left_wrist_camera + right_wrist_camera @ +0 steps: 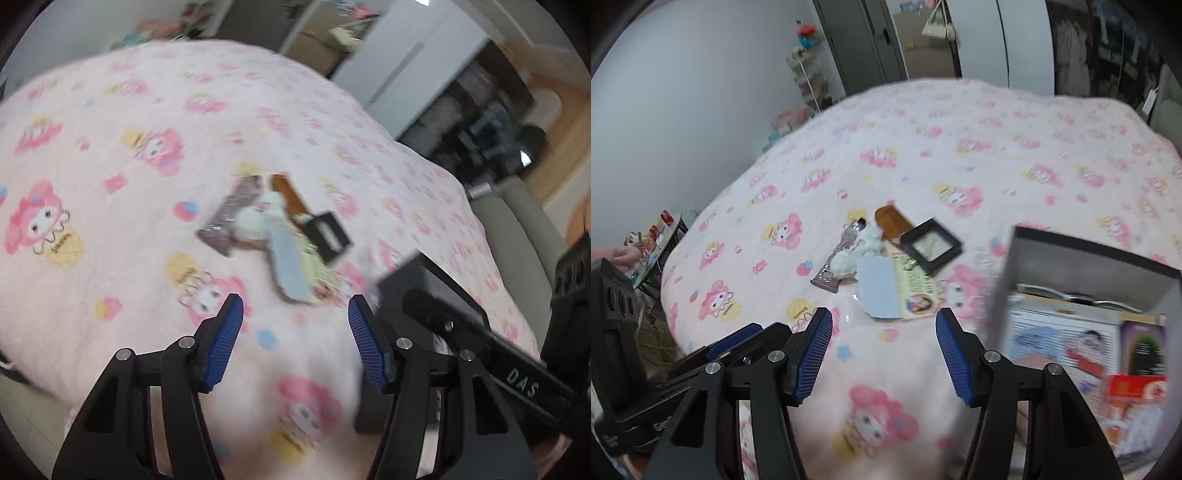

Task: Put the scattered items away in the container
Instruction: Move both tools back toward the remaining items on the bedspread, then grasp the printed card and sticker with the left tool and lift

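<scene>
Both your left tongs [295,306] and right tongs [884,319] were released, holding nothing; the blue card [877,291] lay just ahead, long axis pointing away, box [1071,258] to the right.

Both wrist views angled down, near, sharing bedspread [147,110] clutter — side-by-side

Both hand-held gripper [295,306] frames blk plastic, ribbed blue pads [818,350], silver screws.
</scene>
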Action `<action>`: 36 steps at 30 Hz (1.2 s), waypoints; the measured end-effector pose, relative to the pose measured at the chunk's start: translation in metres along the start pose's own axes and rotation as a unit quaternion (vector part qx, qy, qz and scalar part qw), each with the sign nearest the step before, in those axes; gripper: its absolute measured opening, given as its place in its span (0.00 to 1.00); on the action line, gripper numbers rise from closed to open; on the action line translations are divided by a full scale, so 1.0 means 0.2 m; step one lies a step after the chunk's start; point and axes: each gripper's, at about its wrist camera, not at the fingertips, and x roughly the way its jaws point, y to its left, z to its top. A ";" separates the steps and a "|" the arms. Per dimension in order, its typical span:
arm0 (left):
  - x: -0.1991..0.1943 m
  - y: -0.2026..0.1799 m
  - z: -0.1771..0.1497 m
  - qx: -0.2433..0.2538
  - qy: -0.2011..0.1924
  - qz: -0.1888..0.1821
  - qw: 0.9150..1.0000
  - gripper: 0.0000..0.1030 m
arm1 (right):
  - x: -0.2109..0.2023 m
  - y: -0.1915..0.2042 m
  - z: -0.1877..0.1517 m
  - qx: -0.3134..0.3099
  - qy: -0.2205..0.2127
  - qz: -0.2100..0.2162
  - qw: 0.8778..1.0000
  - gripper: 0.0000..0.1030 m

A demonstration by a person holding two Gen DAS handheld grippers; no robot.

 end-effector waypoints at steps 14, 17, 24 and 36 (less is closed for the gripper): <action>0.70 0.19 0.15 -0.090 0.126 -0.091 0.984 0.43 | 0.58 0.04 -0.06 0.022 0.092 -0.069 0.993 0.53; 0.74 0.15 0.11 -0.087 0.143 -0.085 0.982 0.03 | 0.60 0.01 -0.06 0.042 0.097 -0.072 0.992 0.54; 0.30 0.10 -0.02 -0.051 0.077 -0.050 0.994 0.01 | 0.43 0.06 -0.16 0.028 0.092 -0.027 0.995 0.53; -0.24 -0.18 -0.48 0.094 0.057 0.079 0.991 0.01 | -0.26 0.09 -0.59 -0.087 0.061 0.055 0.993 0.52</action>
